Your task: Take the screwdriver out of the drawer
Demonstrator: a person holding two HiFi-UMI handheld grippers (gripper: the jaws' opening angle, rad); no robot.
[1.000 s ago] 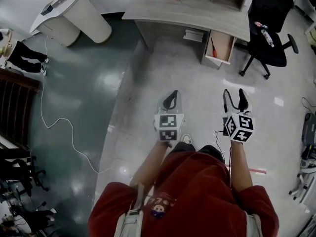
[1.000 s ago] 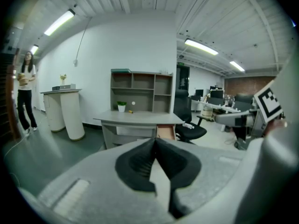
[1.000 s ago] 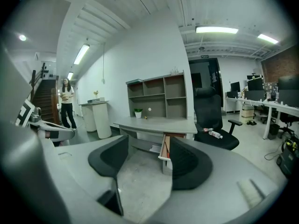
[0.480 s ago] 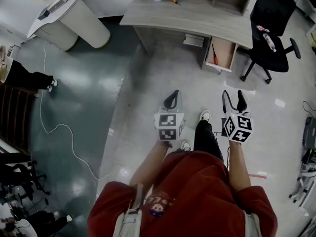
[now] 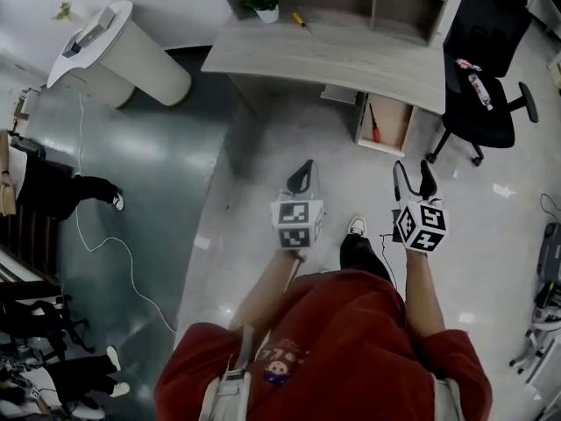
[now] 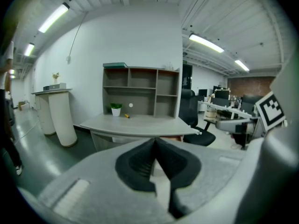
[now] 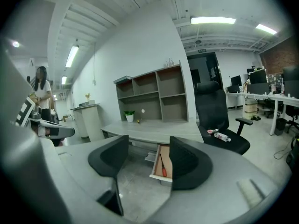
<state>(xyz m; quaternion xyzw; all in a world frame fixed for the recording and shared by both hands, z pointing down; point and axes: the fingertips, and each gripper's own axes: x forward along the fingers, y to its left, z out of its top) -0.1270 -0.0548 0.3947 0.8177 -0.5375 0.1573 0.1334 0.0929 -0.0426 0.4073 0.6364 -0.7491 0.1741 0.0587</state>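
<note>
As the person walks forward, the pale grey wooden desk (image 5: pixel 351 55) and its open light-wood drawer (image 5: pixel 396 130) sit nearer in the head view than half a second ago. Both are still well ahead of the grippers, so I judge the reach has not begun. The red-handled screwdriver (image 5: pixel 374 128) lies inside the drawer, along its left wall. The right gripper (image 5: pixel 415 174) has its black jaws wide apart and empty, framing the drawer in its own view. The left gripper (image 5: pixel 303 172) has its jaws pressed together on nothing.
</note>
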